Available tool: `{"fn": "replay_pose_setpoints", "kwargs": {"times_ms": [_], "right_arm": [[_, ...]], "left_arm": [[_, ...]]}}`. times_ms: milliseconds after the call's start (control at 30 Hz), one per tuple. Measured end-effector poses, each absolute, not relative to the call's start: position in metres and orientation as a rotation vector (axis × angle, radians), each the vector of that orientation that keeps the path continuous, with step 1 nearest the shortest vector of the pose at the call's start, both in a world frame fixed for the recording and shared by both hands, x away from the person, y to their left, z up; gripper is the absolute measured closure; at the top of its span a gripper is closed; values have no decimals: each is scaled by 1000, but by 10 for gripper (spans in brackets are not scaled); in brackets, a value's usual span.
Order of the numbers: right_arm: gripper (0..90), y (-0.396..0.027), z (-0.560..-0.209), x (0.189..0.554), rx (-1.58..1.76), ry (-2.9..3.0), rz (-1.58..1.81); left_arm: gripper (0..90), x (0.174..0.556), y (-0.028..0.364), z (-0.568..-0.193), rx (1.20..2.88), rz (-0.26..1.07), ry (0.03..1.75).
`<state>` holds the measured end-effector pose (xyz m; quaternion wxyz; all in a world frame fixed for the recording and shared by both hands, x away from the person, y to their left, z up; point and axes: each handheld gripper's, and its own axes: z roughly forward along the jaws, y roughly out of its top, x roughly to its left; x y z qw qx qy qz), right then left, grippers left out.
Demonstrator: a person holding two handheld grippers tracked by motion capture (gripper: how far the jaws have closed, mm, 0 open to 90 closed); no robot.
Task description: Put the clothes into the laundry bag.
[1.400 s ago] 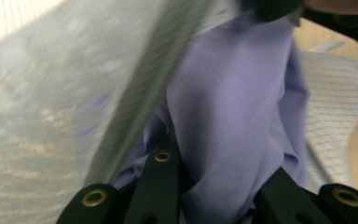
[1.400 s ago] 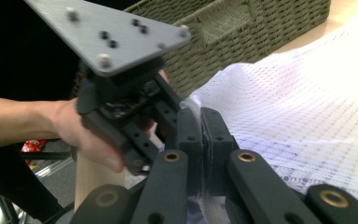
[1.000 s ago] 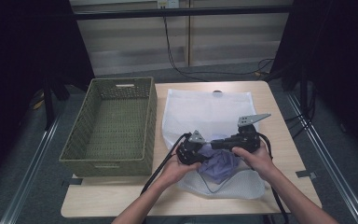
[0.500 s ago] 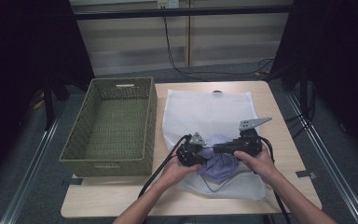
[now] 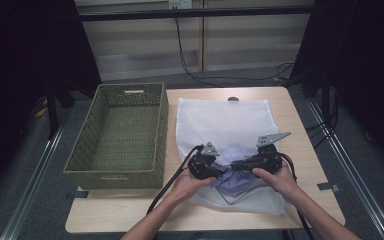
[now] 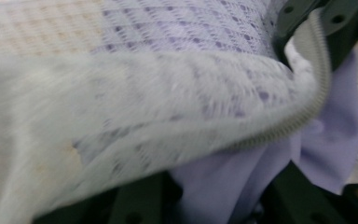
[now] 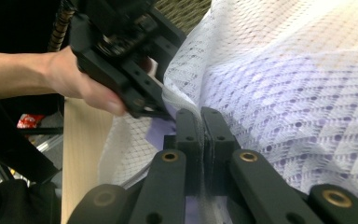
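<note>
From the high view, we are seeing a person at a wooden table (image 5: 130, 220), working a lavender garment (image 5: 235, 181) into a white mesh laundry bag (image 5: 225, 120) that is lying flat at the table's middle. The left gripper (image 5: 206, 165) and right gripper (image 5: 260, 161) are meeting at the bag's near opening, where the garment is half inside. We judge the stuffing step to be under way; next, the cloth is needing a push deeper before the zipper can be closed. A green woven basket (image 5: 117, 135) is sitting just beside the bag, to its left, out of the way.

In the left gripper view, the jaws have just been opening; the bag's zipper edge (image 6: 303, 116) is arching over them and the purple cloth (image 6: 214, 186) is lying between them, loosely rather than pinched.

In the right gripper view, the jaws are clenched together on the bag's mesh rim (image 7: 193, 116), holding the mouth up, with the left gripper (image 7: 121, 60) working close ahead. The draping mesh is what is crowding the opening.
</note>
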<state>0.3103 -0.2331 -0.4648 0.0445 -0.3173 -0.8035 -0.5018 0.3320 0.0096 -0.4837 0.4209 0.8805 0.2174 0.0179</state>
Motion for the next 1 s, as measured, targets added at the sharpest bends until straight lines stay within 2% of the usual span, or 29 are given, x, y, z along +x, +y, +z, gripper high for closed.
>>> {"fn": "replay_pose_setpoints", "kwargs": {"times_ms": [67, 100, 167, 267, 333, 467, 600, 633, 733, 800, 833, 1000], "right_arm": [[872, -234, -465, 311, -973, -2454, -1532], [871, -234, -466, 311, -978, -2454, -1529], [870, -234, -467, 312, -982, -2458, -1528], [858, -234, -467, 312, -992, -2457, -1527], [853, -234, -467, 312, -985, -2464, -1528], [835, -234, -466, 312, -981, -2468, -1530], [796, -233, -465, 313, -977, -2462, -1544], [796, -233, -465, 313, -977, -2462, -1544], [778, -233, -464, 312, -978, -2462, -1555], [770, -233, -464, 312, -982, -2460, -1557], [766, -233, -464, 311, -981, -2463, -1553], [766, -233, -466, 310, -977, -2463, -1550]], "left_arm": [[558, 330, 12, -482, 2198, 36, 557], [558, 327, 15, -479, 2189, 51, 578], [471, 319, 21, -472, 2190, 64, 586], [391, 308, 33, -461, 2187, 70, 580], [374, 302, 44, -458, 2165, 40, 602], [376, 289, 64, -457, 2141, 25, 606], [499, 277, 72, -460, 2162, -2, 551], [499, 275, 73, -462, 2172, -12, 525], [579, 269, 71, -471, 2207, -41, 469], [577, 266, 65, -477, 2245, -58, 434], [508, 264, 60, -481, 2289, -62, 425], [461, 261, 50, -486, 2317, -64, 360]]}}
